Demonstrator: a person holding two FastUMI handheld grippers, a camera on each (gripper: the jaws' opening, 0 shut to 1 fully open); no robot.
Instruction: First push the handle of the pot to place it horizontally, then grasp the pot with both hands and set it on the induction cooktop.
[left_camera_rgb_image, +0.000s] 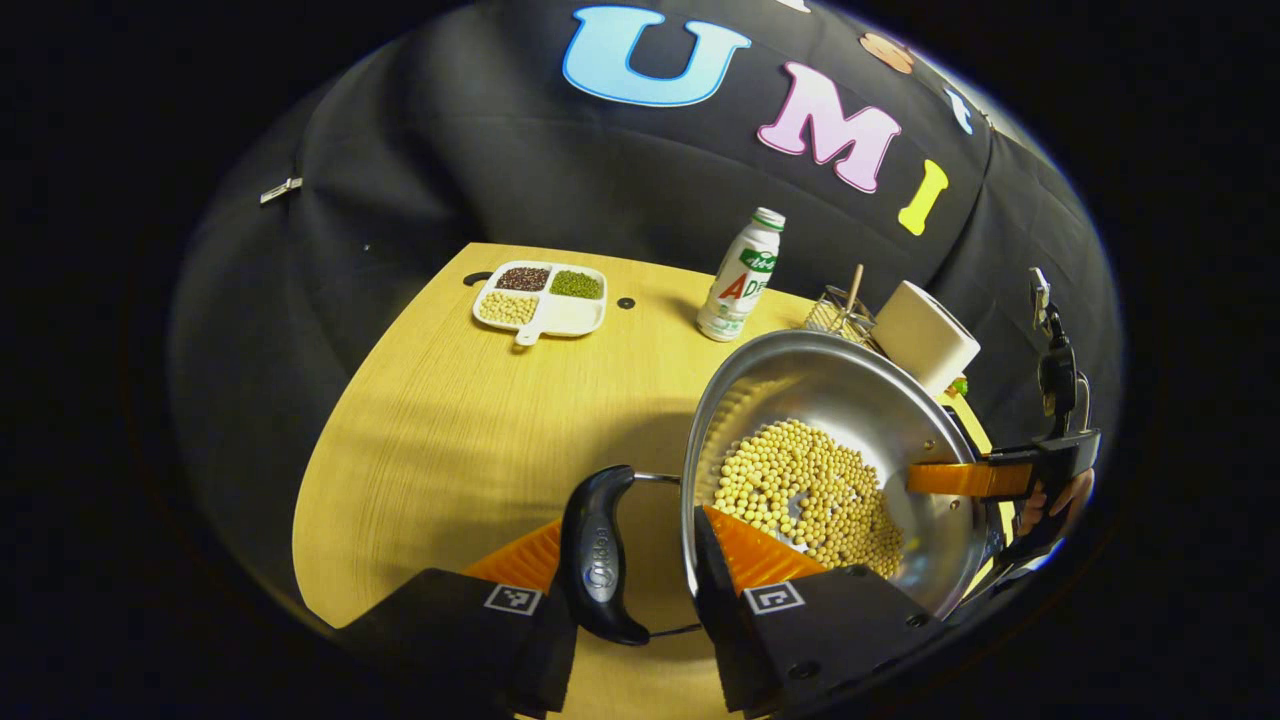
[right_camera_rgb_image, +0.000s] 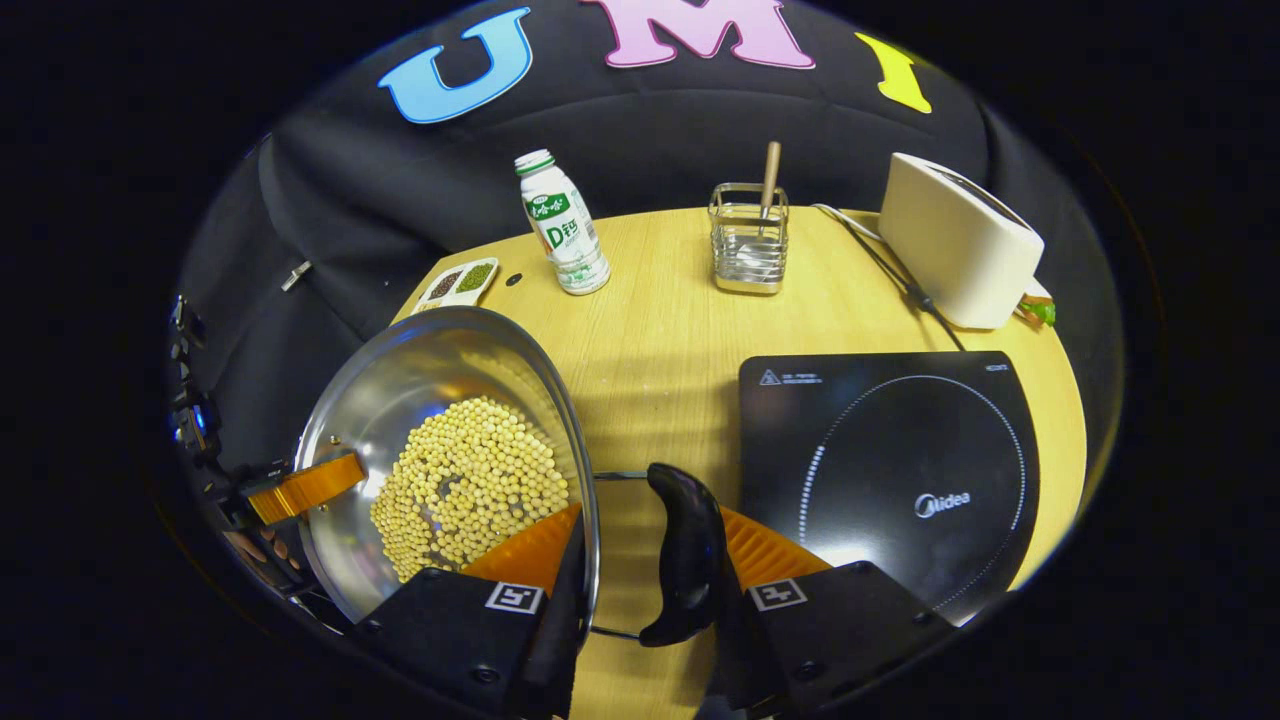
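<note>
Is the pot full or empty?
Partly filled: pale round beans cover the pot bottom, its upper walls bare.

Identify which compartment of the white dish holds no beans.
The near-right compartment, by the stub handle; the other three hold beans.

Table (right_camera_rgb_image: 660, 330): light wood-grain top, rounded edge. Resting on it, far side, left to right: white divided dish (right_camera_rgb_image: 458, 283) with dark, green and pale grains in separate compartments; white bottle (right_camera_rgb_image: 562, 226), upright; wire holder (right_camera_rgb_image: 748, 238) with a wooden stick standing in it; white toaster (right_camera_rgb_image: 957, 242) at far right, its cable running along the table. Near right: black induction cooktop (right_camera_rgb_image: 890, 470), flat, just in front of the toaster.
</note>
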